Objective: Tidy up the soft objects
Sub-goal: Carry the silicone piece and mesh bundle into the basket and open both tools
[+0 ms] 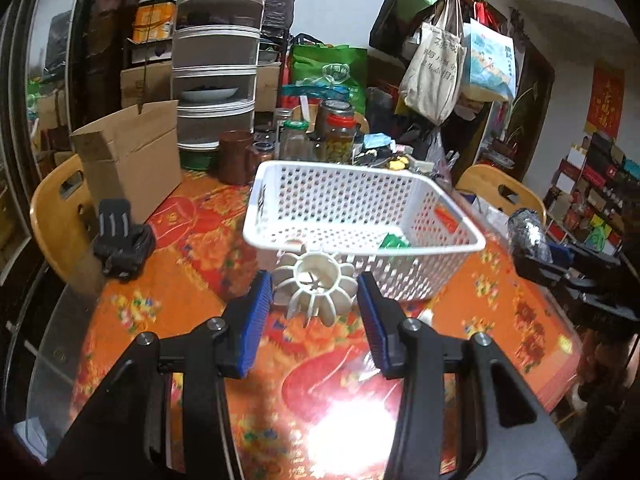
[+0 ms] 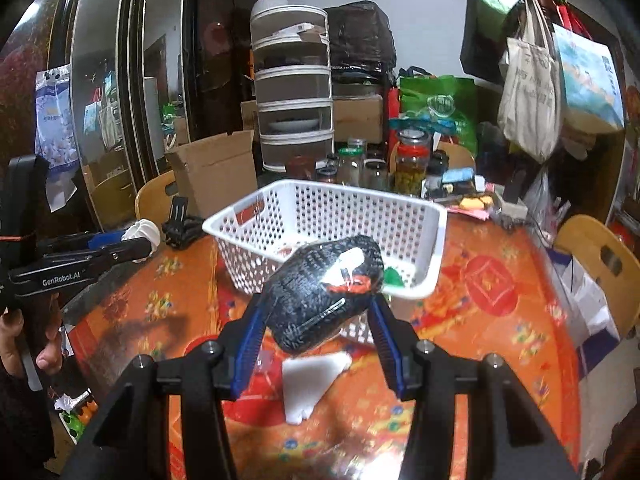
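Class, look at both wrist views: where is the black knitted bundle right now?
The black knitted bundle is gripped in the right tool, raised just in front of the white basket; the left wrist view shows it far right.

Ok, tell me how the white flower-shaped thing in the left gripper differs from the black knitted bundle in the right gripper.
The white flower-shaped piece is pale, with petal-like lobes around an open ring; the black knitted bundle is dark, rounded and textured, with a white and red label. The flower piece looks moulded, the bundle shiny, as if plastic-wrapped. The flower piece sits just outside the white basket, while the bundle hangs over its near rim. Both are clamped between blue pads, by the left gripper and right gripper.
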The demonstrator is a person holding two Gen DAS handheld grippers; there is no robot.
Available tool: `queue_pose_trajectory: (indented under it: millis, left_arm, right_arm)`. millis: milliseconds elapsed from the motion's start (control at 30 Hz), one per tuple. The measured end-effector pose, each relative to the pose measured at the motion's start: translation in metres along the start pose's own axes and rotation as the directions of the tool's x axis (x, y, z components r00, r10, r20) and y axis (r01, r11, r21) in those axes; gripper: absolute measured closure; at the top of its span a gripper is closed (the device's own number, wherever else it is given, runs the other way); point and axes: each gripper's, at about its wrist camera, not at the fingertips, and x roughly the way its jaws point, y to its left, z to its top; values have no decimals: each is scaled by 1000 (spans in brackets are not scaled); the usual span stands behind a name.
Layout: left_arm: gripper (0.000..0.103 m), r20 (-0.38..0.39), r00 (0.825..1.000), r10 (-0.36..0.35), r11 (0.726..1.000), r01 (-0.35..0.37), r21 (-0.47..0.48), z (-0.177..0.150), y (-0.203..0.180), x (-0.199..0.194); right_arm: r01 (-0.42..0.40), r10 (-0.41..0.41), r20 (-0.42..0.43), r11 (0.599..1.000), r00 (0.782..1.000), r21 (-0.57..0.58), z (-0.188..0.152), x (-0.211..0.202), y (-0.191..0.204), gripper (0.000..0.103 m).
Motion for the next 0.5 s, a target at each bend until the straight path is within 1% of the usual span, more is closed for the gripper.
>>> queue_pose_trajectory:
  millis: [133, 233, 367, 433, 500]
  left_arm:
    - [61, -1, 1000, -2, 1000, 2, -4, 34, 1, 9]
    - [61, 1, 1000, 17, 1000, -17, -8, 57, 1, 20]
    - [61, -23, 999, 23, 1000, -23, -6, 82, 1, 40]
    - [61, -44, 998, 45, 999, -44, 7, 95, -1, 54]
    - [61, -62, 997, 47, 999, -47, 11, 106, -3, 68]
  right_arm:
    - [9, -9, -11, 1000, 1000, -16, 26, 7, -4, 52]
    - [27, -28, -22, 999, 999, -29, 42, 17, -8, 52]
    - [30, -31, -54, 999, 998, -19, 56, 38, -19, 52]
    - [45, -46, -71, 999, 996, -13, 64, 52, -27, 52]
    - [64, -64, -83, 998, 994, -7, 70, 64, -32, 52]
